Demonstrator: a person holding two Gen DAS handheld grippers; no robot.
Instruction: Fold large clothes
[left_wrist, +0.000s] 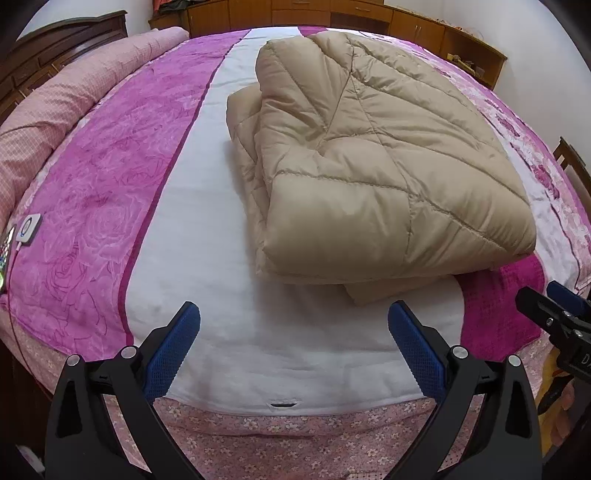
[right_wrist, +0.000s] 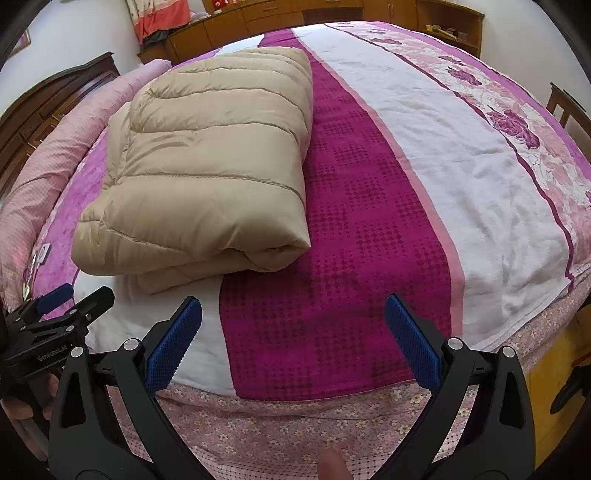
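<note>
The folded beige padded coat (left_wrist: 373, 162) is seen near the bed's front edge, its long axis running away from the spread, empty left gripper (left_wrist: 293, 347), nearer than the equally spread right gripper (right_wrist: 293, 343).

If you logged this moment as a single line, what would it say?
task: fold large clothes | beige padded coat: folded, on bed | left gripper: open, empty | right gripper: open, empty

Left gripper (left_wrist: 293, 314): jaws spread wide, 2 blue pads (left_wrist: 173, 350) angled outward toward 11 and 1 o'clock, nothing between them. Right gripper (right_wrist: 293, 310): same wide spread, empty. Each shows at the other's view edge, side by side, apart. A hand (right_wrist: 26, 406), probably the left, grips its handle at 8 o'clock in the right view.
</note>
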